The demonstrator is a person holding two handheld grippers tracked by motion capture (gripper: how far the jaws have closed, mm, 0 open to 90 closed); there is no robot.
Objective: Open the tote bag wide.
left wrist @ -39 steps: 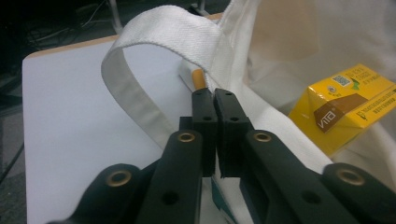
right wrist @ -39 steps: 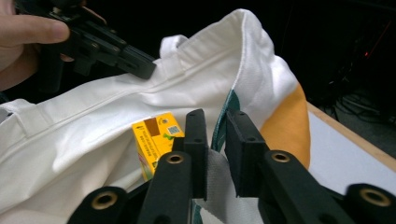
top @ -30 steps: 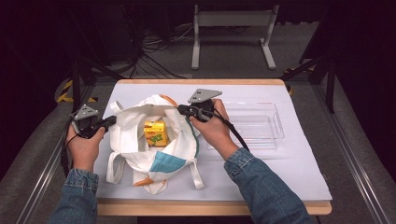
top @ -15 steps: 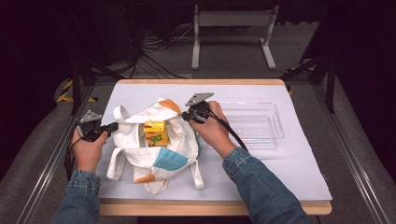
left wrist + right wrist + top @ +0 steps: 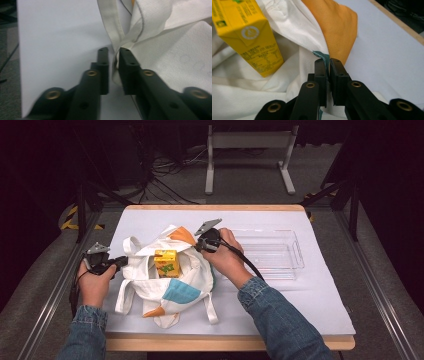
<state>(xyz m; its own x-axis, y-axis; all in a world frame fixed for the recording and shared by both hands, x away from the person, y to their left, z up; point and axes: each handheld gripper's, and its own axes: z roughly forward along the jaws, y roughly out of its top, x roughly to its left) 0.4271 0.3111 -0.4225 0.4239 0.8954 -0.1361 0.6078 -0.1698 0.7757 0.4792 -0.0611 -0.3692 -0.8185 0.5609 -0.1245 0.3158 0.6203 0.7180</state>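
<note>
Left tool (image 5: 113, 62): jaws narrow, clamped on a fold of the white cloth at the rim of the tote bag (image 5: 165, 285), right where a strap (image 5: 110, 22) came down to the rim. In the high view my left tool (image 5: 107, 264) sat at the bag's 9 o'clock edge, low over the desk (image 5: 320, 305).

Right tool (image 5: 328, 67): jaws narrow, pinching the bag's rim at a teal-edged seam, with an orange patch (image 5: 337, 27) of the cloth just behind it. In the high view my right tool (image 5: 202, 241) held the rim at about 1 o'clock of the bag.

Between the two grips the mouth of the bag was open, its long axis running roughly from 9 to 2 o'clock across the desk. A yellow juice carton (image 5: 166, 263) stood upright inside, near the middle of the opening; in the right tool's view the yellow juice carton (image 5: 244, 37) lay at 10 o'clock from the jaws, close by.

A clear plastic tray (image 5: 295, 255) sat at 3 o'clock of the bag, beyond my right hand (image 5: 227, 257).

Judgement: the carton lay nearer the right tool than the left. The left grip looked able to keep the mouth open alone, so the right would be the one to release and reach in.
</note>
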